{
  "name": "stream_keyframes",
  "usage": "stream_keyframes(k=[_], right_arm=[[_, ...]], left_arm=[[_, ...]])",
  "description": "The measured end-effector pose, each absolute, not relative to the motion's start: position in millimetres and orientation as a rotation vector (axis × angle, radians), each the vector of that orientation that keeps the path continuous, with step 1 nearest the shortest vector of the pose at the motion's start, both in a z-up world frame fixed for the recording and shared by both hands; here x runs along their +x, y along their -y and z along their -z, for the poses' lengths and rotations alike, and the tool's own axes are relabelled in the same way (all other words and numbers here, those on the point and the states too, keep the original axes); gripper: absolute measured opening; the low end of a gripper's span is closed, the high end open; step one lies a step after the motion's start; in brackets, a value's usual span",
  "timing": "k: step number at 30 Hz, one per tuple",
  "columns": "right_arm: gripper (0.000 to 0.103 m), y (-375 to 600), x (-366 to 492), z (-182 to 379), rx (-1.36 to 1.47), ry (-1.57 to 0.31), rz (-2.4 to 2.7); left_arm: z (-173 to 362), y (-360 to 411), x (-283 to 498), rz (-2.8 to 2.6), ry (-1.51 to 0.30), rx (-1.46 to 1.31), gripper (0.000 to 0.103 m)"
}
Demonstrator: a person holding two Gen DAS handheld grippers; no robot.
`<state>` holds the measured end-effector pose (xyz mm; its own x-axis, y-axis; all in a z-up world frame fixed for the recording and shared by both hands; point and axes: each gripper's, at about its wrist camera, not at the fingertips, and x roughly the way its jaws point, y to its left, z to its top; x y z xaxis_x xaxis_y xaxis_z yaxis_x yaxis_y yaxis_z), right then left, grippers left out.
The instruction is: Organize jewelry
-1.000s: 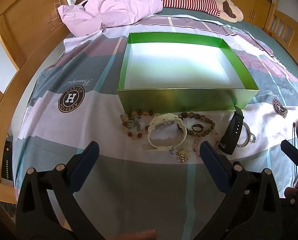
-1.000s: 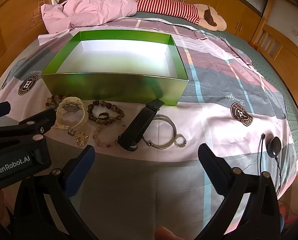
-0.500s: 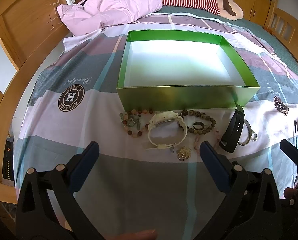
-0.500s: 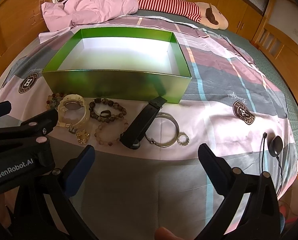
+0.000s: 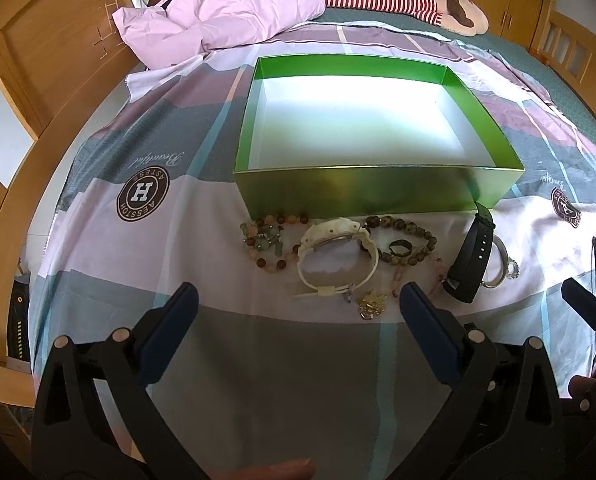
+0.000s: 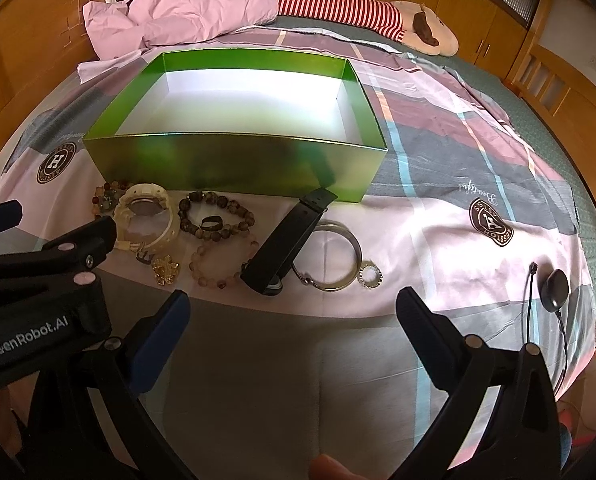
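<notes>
Nothing is sorted yet: the green box (image 5: 378, 194) in the upper middle of both views is empty, and every piece lies on the bedsheet (image 5: 257, 360) just below its near wall, from the white watch (image 5: 338, 258) and dark bead bracelet (image 6: 215, 216) to the black band (image 6: 285, 248) and silver bangle (image 6: 338, 256). The left gripper (image 5: 298, 312) and right gripper (image 6: 293, 312) hover at the bottom of their frames, fingers spread wide, holding nothing
</notes>
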<state>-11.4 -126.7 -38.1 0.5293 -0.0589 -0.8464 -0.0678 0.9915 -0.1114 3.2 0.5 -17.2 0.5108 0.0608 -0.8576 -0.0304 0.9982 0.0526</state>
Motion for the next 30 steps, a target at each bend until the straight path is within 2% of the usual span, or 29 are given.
stream_keyframes(k=[18, 24, 26, 27, 28, 30], right_arm=[[0.101, 132, -9, 43, -0.167, -1.024, 0.02], [0.101, 173, 2, 38, -0.136, -1.053, 0.117], [0.096, 190, 2, 41, -0.076, -1.075, 0.143], [0.091, 198, 2, 43, -0.04, -1.093, 0.126], [0.081, 201, 2, 46, -0.027, -1.107, 0.115], [0.072, 200, 5, 48, -0.025, -1.125, 0.101]], left_arm=[[19, -1, 7, -0.003, -1.041, 0.019, 0.1], [24, -22, 18, -0.034, -1.083, 0.043, 0.099], [29, -35, 22, -0.005, -1.128, -0.039, 0.099], [31, -41, 23, 0.004, -1.136, -0.065, 0.093], [31, -44, 23, 0.004, -1.138, -0.074, 0.088], [33, -45, 27, 0.028, -1.152, -0.095, 0.065]])
